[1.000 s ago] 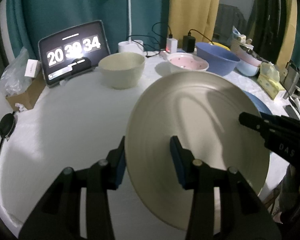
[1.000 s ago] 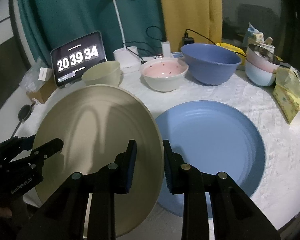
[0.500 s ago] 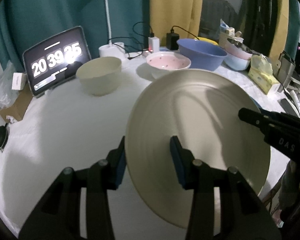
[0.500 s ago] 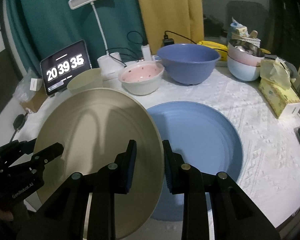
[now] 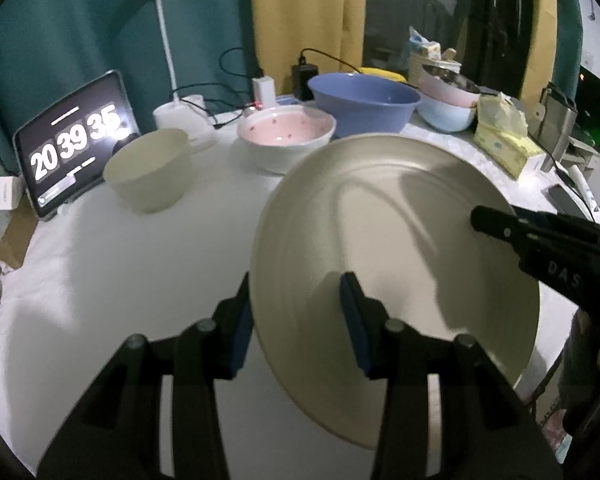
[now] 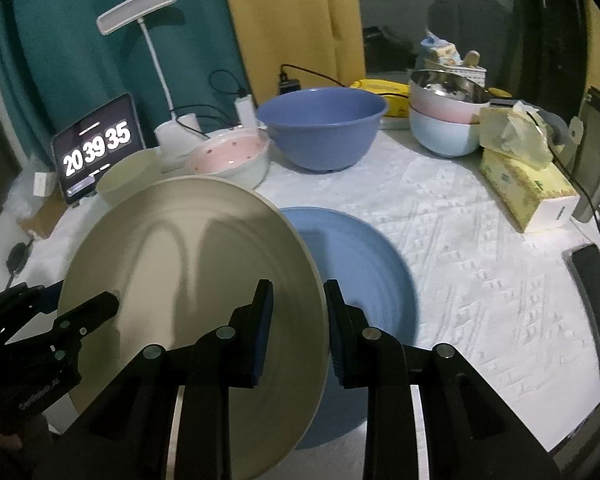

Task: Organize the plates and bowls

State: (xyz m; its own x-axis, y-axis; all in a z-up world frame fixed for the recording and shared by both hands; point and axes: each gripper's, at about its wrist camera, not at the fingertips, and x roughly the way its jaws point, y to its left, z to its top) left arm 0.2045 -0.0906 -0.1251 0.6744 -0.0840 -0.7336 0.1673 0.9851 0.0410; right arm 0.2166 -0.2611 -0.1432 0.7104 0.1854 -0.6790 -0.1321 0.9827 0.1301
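Note:
A large cream plate hangs tilted above the white table, held by opposite rims. My left gripper is shut on its left rim, and the right gripper reaches in from the right side. In the right wrist view my right gripper is shut on the cream plate's right rim, with the left gripper at the far rim. A blue plate lies flat on the table, its left part covered by the cream plate. Behind stand a cream bowl, a pink bowl and a big blue bowl.
Stacked pink and light-blue bowls stand at the back right beside a yellow tissue box. A tablet clock, a white desk lamp and chargers with cables line the back. A dark phone lies near the right edge.
Both grippers have carried the cream plate to the right, so it now overlaps the left part of the blue plate. The grips are unchanged.

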